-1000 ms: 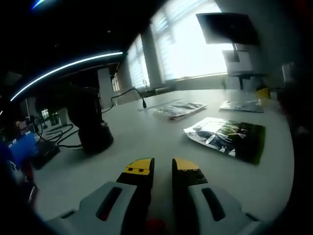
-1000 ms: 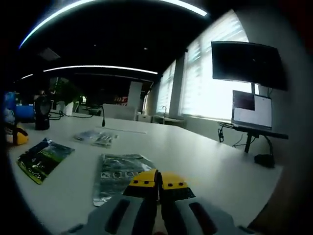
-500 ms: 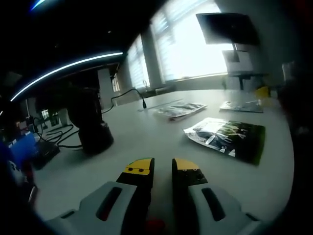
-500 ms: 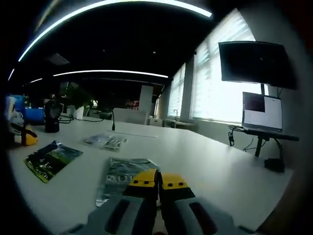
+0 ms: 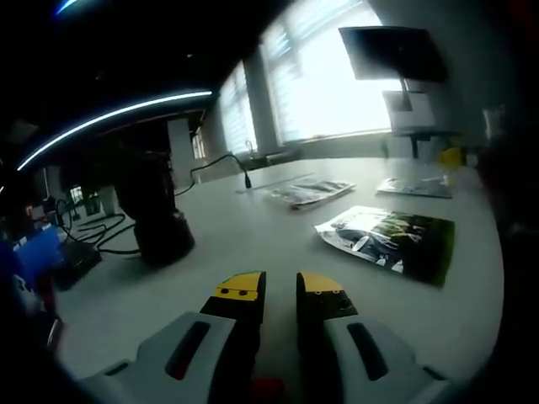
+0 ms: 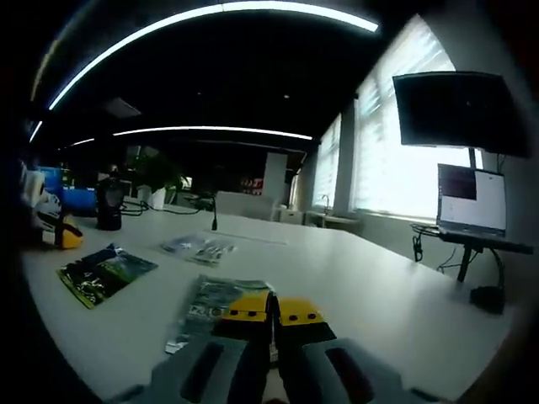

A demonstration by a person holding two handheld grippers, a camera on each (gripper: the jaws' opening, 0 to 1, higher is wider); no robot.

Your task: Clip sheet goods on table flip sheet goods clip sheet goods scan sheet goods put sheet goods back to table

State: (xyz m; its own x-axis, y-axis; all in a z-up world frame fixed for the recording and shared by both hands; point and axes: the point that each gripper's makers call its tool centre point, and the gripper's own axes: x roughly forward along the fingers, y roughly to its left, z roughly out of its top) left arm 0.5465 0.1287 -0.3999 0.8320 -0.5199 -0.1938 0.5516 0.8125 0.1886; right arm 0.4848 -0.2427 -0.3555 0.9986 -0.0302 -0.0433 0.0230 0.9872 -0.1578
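Right now, step: first clip, not yet made; both tongs sit low over the table [image 6: 362, 278], no pack lifted.
R tongs [image 6: 271, 313]: tips pressed together, nothing visibly between them; silver pack [image 6: 215, 305] lies flat just beyond/under the tips. Can't tell if tips touch its edge.
L tongs [image 5: 280, 290]: narrow gap btwn tips, empty, over bare table, w/ green-black pack [image 5: 390, 240] ahead to the right, apart from it.
Other packs: clear-silver pack [image 5: 310, 190] further back; another silver pack [image 5: 413, 186] near the far edge; black scanner stand [image 5: 158, 210] to the left of L tongs.
Next move, my guess: R tongs need to spread, slide onto the near edge of the silver pack, then pinch; thin flat edge, so come in low.
Risk: foil likely slippery, may skid on table instead of being caught.
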